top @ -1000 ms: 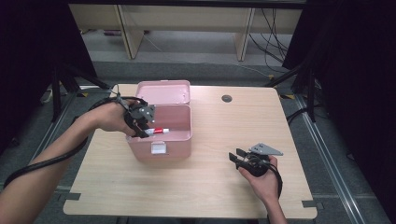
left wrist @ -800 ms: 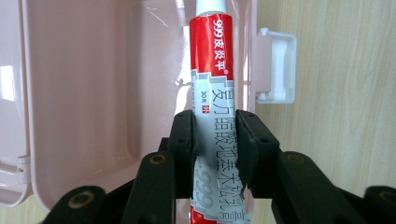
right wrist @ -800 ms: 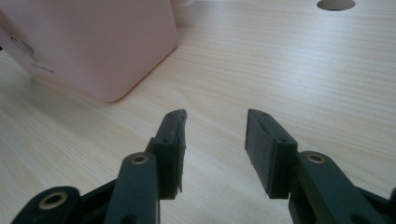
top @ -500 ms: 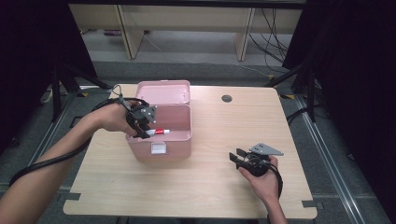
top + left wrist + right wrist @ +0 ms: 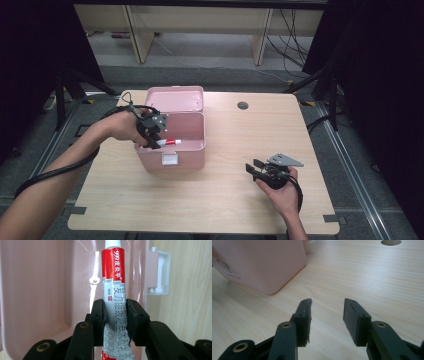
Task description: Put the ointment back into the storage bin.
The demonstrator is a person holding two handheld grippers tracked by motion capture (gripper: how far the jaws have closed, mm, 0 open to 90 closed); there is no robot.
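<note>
**Left claw grips a tube over the pink box**

The left claw (image 5: pixel 115 315) has its two black pads pressed on either side of a red, white and grey tube (image 5: pixel 113 277), holding it by its lower half. In the high view that claw (image 5: pixel 152 132) sits at the left rim of the open pink box (image 5: pixel 172 150), and the tube (image 5: pixel 170 142) lies level across the box's opening, its cap end pointing into the box. Seen along the claw, the box's pale inner wall is behind the tube, and the white latch (image 5: pixel 160 272) on the box's front wall stands just beside it; nothing lies between the tube and the box's inside.

The box's lid (image 5: pixel 175 98) stands open on the far side. The right claw (image 5: pixel 255 168) rests on the wooden surface (image 5: pixel 225 210), well to the right of the box and nearer the person, its pads parted with nothing between them (image 5: pixel 327 320). It points toward the box's corner. A small round hole (image 5: pixel 243 105) sits in the surface beyond the box, to the right of the lid.
</note>
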